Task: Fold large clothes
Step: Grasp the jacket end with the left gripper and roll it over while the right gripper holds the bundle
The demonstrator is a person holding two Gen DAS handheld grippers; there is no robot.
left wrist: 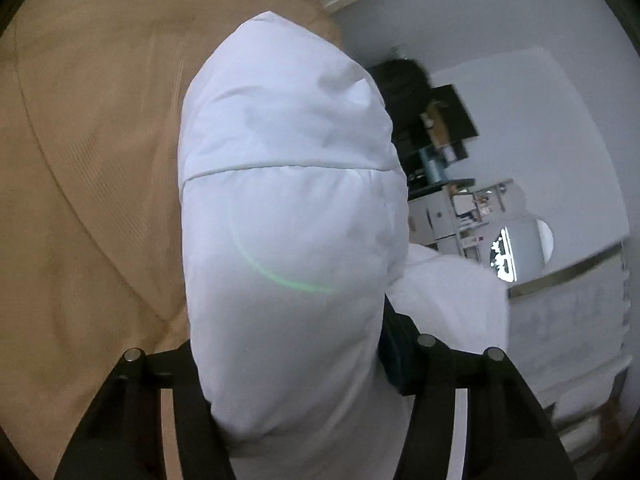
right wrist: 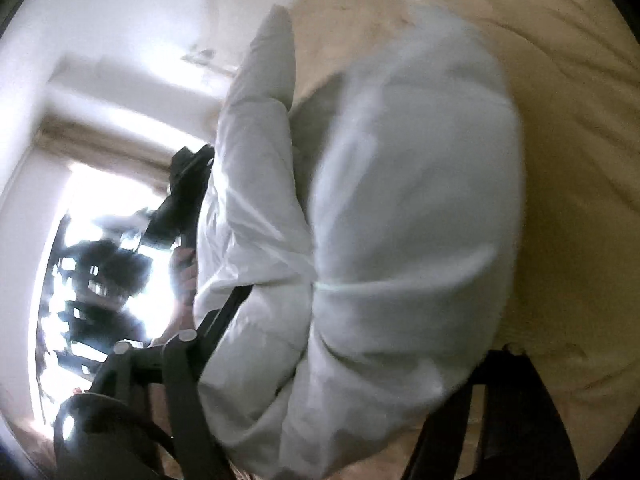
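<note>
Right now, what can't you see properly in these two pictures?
- Left wrist view: the left tool's fingertips, buried in the puffy white garment.
- Left wrist view: the shelf clutter, too small and smeared to name.
- Right wrist view: the right tool's fingertips, hidden in the blurred white garment.
- Right wrist view: the bright window, washed out by glare.
- Either view: the garment's whole shape, cut off by the edges.

tan bedspread [left wrist: 88, 168], creased, perhaps under the white padded garment [left wrist: 288, 220]
</note>
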